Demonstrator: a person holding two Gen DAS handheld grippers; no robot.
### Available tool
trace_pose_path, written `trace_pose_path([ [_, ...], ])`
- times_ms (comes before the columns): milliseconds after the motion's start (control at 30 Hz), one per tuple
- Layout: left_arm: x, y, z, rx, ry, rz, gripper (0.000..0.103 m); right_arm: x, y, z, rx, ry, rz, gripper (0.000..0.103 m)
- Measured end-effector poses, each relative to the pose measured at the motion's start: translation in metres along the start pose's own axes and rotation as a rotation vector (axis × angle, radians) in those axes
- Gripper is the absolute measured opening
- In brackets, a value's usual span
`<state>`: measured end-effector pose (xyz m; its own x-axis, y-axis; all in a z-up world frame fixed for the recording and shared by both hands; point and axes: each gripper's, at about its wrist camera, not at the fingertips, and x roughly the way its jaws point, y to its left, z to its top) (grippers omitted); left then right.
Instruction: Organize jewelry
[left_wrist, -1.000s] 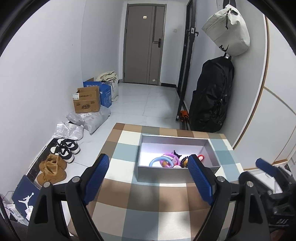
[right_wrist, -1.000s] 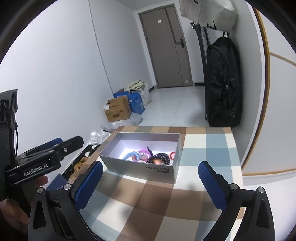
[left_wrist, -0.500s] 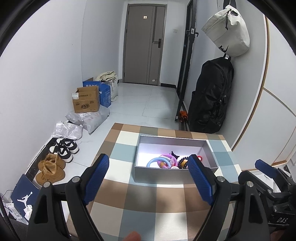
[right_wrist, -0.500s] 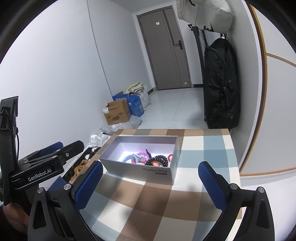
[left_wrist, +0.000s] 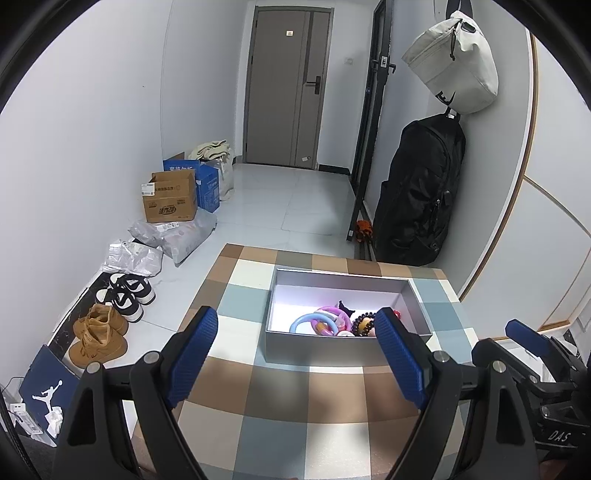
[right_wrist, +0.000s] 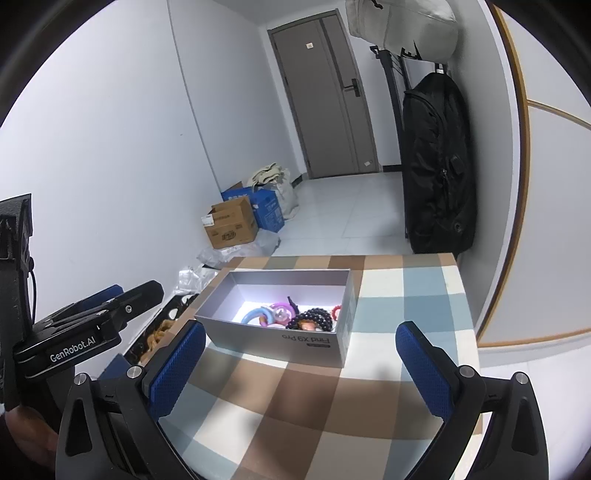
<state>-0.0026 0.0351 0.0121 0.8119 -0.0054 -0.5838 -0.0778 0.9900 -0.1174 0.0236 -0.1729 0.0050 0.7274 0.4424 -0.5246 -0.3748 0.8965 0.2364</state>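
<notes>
A grey open box (left_wrist: 343, 349) stands on the checked tablecloth (left_wrist: 295, 402); it also shows in the right wrist view (right_wrist: 277, 341). In it lie coloured ring bracelets (left_wrist: 317, 323) and a dark bead bracelet (right_wrist: 314, 317). My left gripper (left_wrist: 295, 350) is open and empty, held back from the box's near side. My right gripper (right_wrist: 301, 360) is open and empty, also short of the box. The right gripper's body shows in the left wrist view (left_wrist: 535, 354), and the left gripper's body shows in the right wrist view (right_wrist: 85, 332).
The table's left edge drops to a floor with shoes (left_wrist: 110, 317), plastic bags (left_wrist: 173, 236) and cardboard boxes (left_wrist: 170, 199). A black backpack (left_wrist: 421, 192) and a white bag (left_wrist: 454, 62) hang on the right wall behind the table. A closed door (left_wrist: 288, 85) is at the far end.
Both grippers have drawn back and up a little from the box, so it sits slightly farther away in both views. Both stay open and empty.
</notes>
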Motion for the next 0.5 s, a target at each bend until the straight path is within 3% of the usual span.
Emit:
trace_pose_path([
  [500,-0.0029,0.0008,0.0019,-0.003,-0.011,0.000,0.084,0.0022,-0.0019,-0.0010,0.005,0.010,-0.010,0.103],
])
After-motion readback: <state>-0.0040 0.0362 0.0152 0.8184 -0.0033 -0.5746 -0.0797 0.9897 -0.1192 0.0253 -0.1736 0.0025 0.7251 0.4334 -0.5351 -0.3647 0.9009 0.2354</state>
